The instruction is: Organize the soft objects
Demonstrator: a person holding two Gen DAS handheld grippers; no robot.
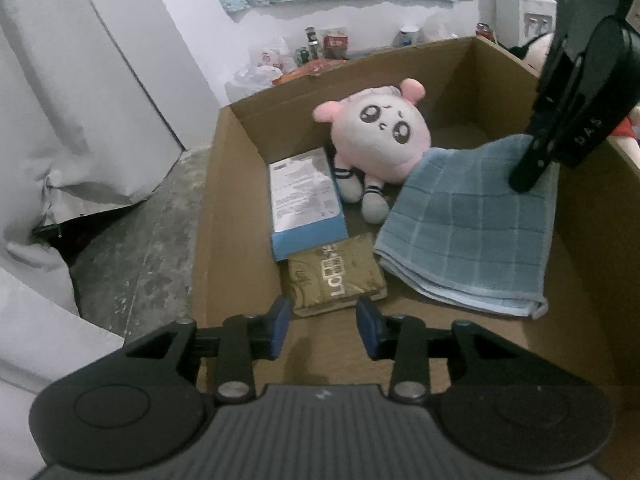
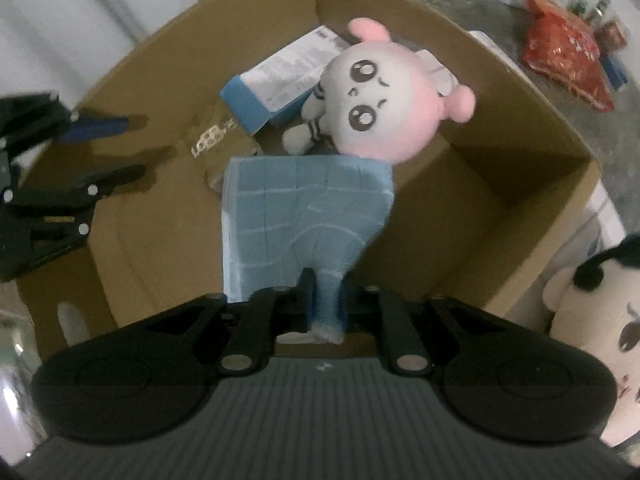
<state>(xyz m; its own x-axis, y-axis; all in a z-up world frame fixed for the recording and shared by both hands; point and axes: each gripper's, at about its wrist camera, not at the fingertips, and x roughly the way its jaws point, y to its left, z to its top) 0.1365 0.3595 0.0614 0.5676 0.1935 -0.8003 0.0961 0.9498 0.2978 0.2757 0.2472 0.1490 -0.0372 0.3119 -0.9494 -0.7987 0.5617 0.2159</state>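
My left tongs (image 1: 322, 326) part-open, empty, over brown pouch (image 1: 338, 276) ("LC" legible) | my right tongs (image 2: 325, 300) pinch blue towel (image 2: 304, 216) (frame centre) in cardboard box (image 2: 500, 152) beside pink plush (image 2: 380, 108).

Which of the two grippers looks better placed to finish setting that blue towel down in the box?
The right gripper: its jaws pinch a fold of the blue towel over the cardboard box. The left gripper hangs open and empty near the gold pouch.
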